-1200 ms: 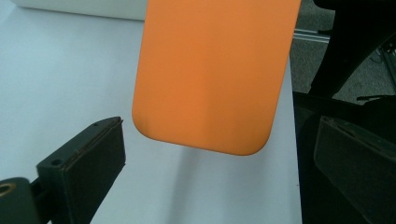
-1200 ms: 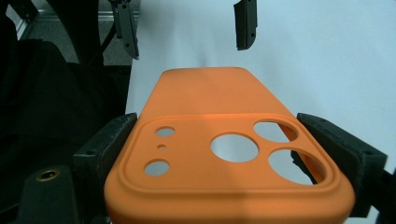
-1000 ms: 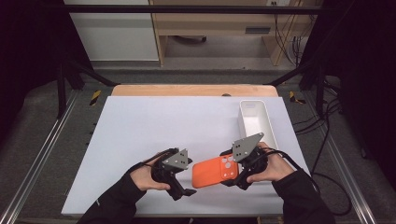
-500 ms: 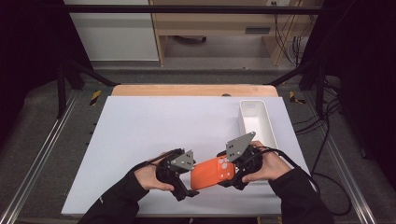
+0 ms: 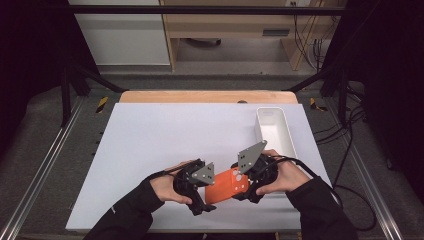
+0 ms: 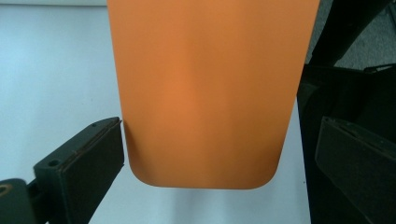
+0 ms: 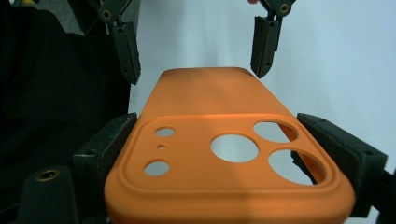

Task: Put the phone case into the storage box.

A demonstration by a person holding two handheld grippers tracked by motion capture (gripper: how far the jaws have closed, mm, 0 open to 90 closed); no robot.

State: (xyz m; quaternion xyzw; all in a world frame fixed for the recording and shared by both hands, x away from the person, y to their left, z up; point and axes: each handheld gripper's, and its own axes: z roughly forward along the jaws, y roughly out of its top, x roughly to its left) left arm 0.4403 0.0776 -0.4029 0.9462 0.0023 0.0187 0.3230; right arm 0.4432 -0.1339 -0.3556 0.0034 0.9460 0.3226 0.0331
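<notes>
Orange phone case (image 5: 226,186) sits low in the middle of the high view, lifted between the two grippers over the white table (image 5: 165,135). The right gripper (image 5: 243,186), held by the person's right hand (image 5: 280,177), is clamped on the case's camera end: in the right gripper view its two black jaws press on either side of the raised camera panel, whose round cut-outs (image 7: 235,148) face up in the lower middle of that frame. The case (image 7: 219,140) runs away from that camera toward the top of the picture, where the left gripper (image 7: 196,51) hangs over its plain far end with a jaw to each side.

In the left gripper view the case (image 6: 205,88) comes down from the top edge, smooth back showing, rounded corners in the lower part of the frame. The jaws of the left gripper (image 6: 219,158) stand apart; the one at lower left lies just at the case's edge, while the one at the right is clear of it, so this gripper has no grip on the case. The left hand (image 5: 167,187) holds that gripper at lower left of centre in the high view.

A white rectangular tray (image 5: 264,131) stands on the table at right of centre, above the right hand.
</notes>
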